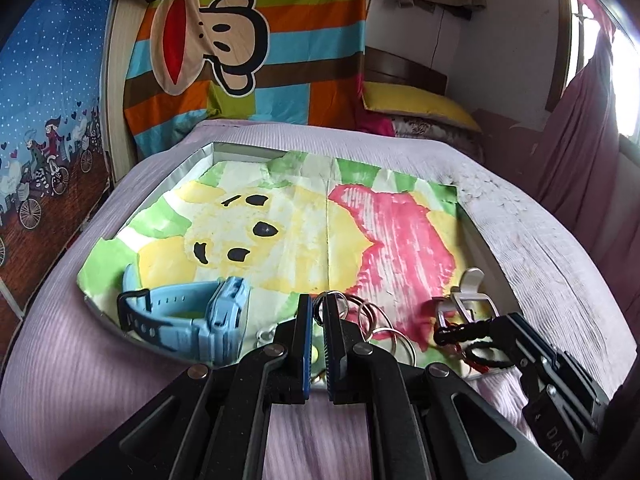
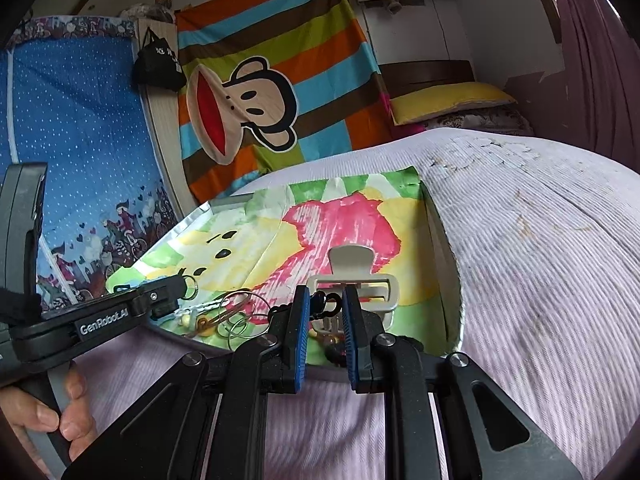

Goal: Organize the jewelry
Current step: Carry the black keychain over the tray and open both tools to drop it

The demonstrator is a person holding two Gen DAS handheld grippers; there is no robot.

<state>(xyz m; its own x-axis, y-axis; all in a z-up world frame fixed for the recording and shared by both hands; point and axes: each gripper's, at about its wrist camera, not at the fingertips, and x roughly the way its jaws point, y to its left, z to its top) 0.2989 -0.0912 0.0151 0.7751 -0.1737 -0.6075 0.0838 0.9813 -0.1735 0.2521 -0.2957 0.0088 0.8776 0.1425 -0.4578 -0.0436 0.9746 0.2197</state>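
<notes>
A shallow tray lined with a bright cartoon paper lies on the bed. At its near edge are a light blue watch, several thin metal rings, a white hair claw clip and a black braided cord. My left gripper is shut on one metal ring at its tips; that ring also shows in the right wrist view. My right gripper has the black cord between its blue pads, just in front of the claw clip.
A lilac ribbed bedspread surrounds the tray. Behind hang a striped monkey-print cloth and a blue printed cloth. A yellow pillow lies at the back right. A person's hand grips the left handle.
</notes>
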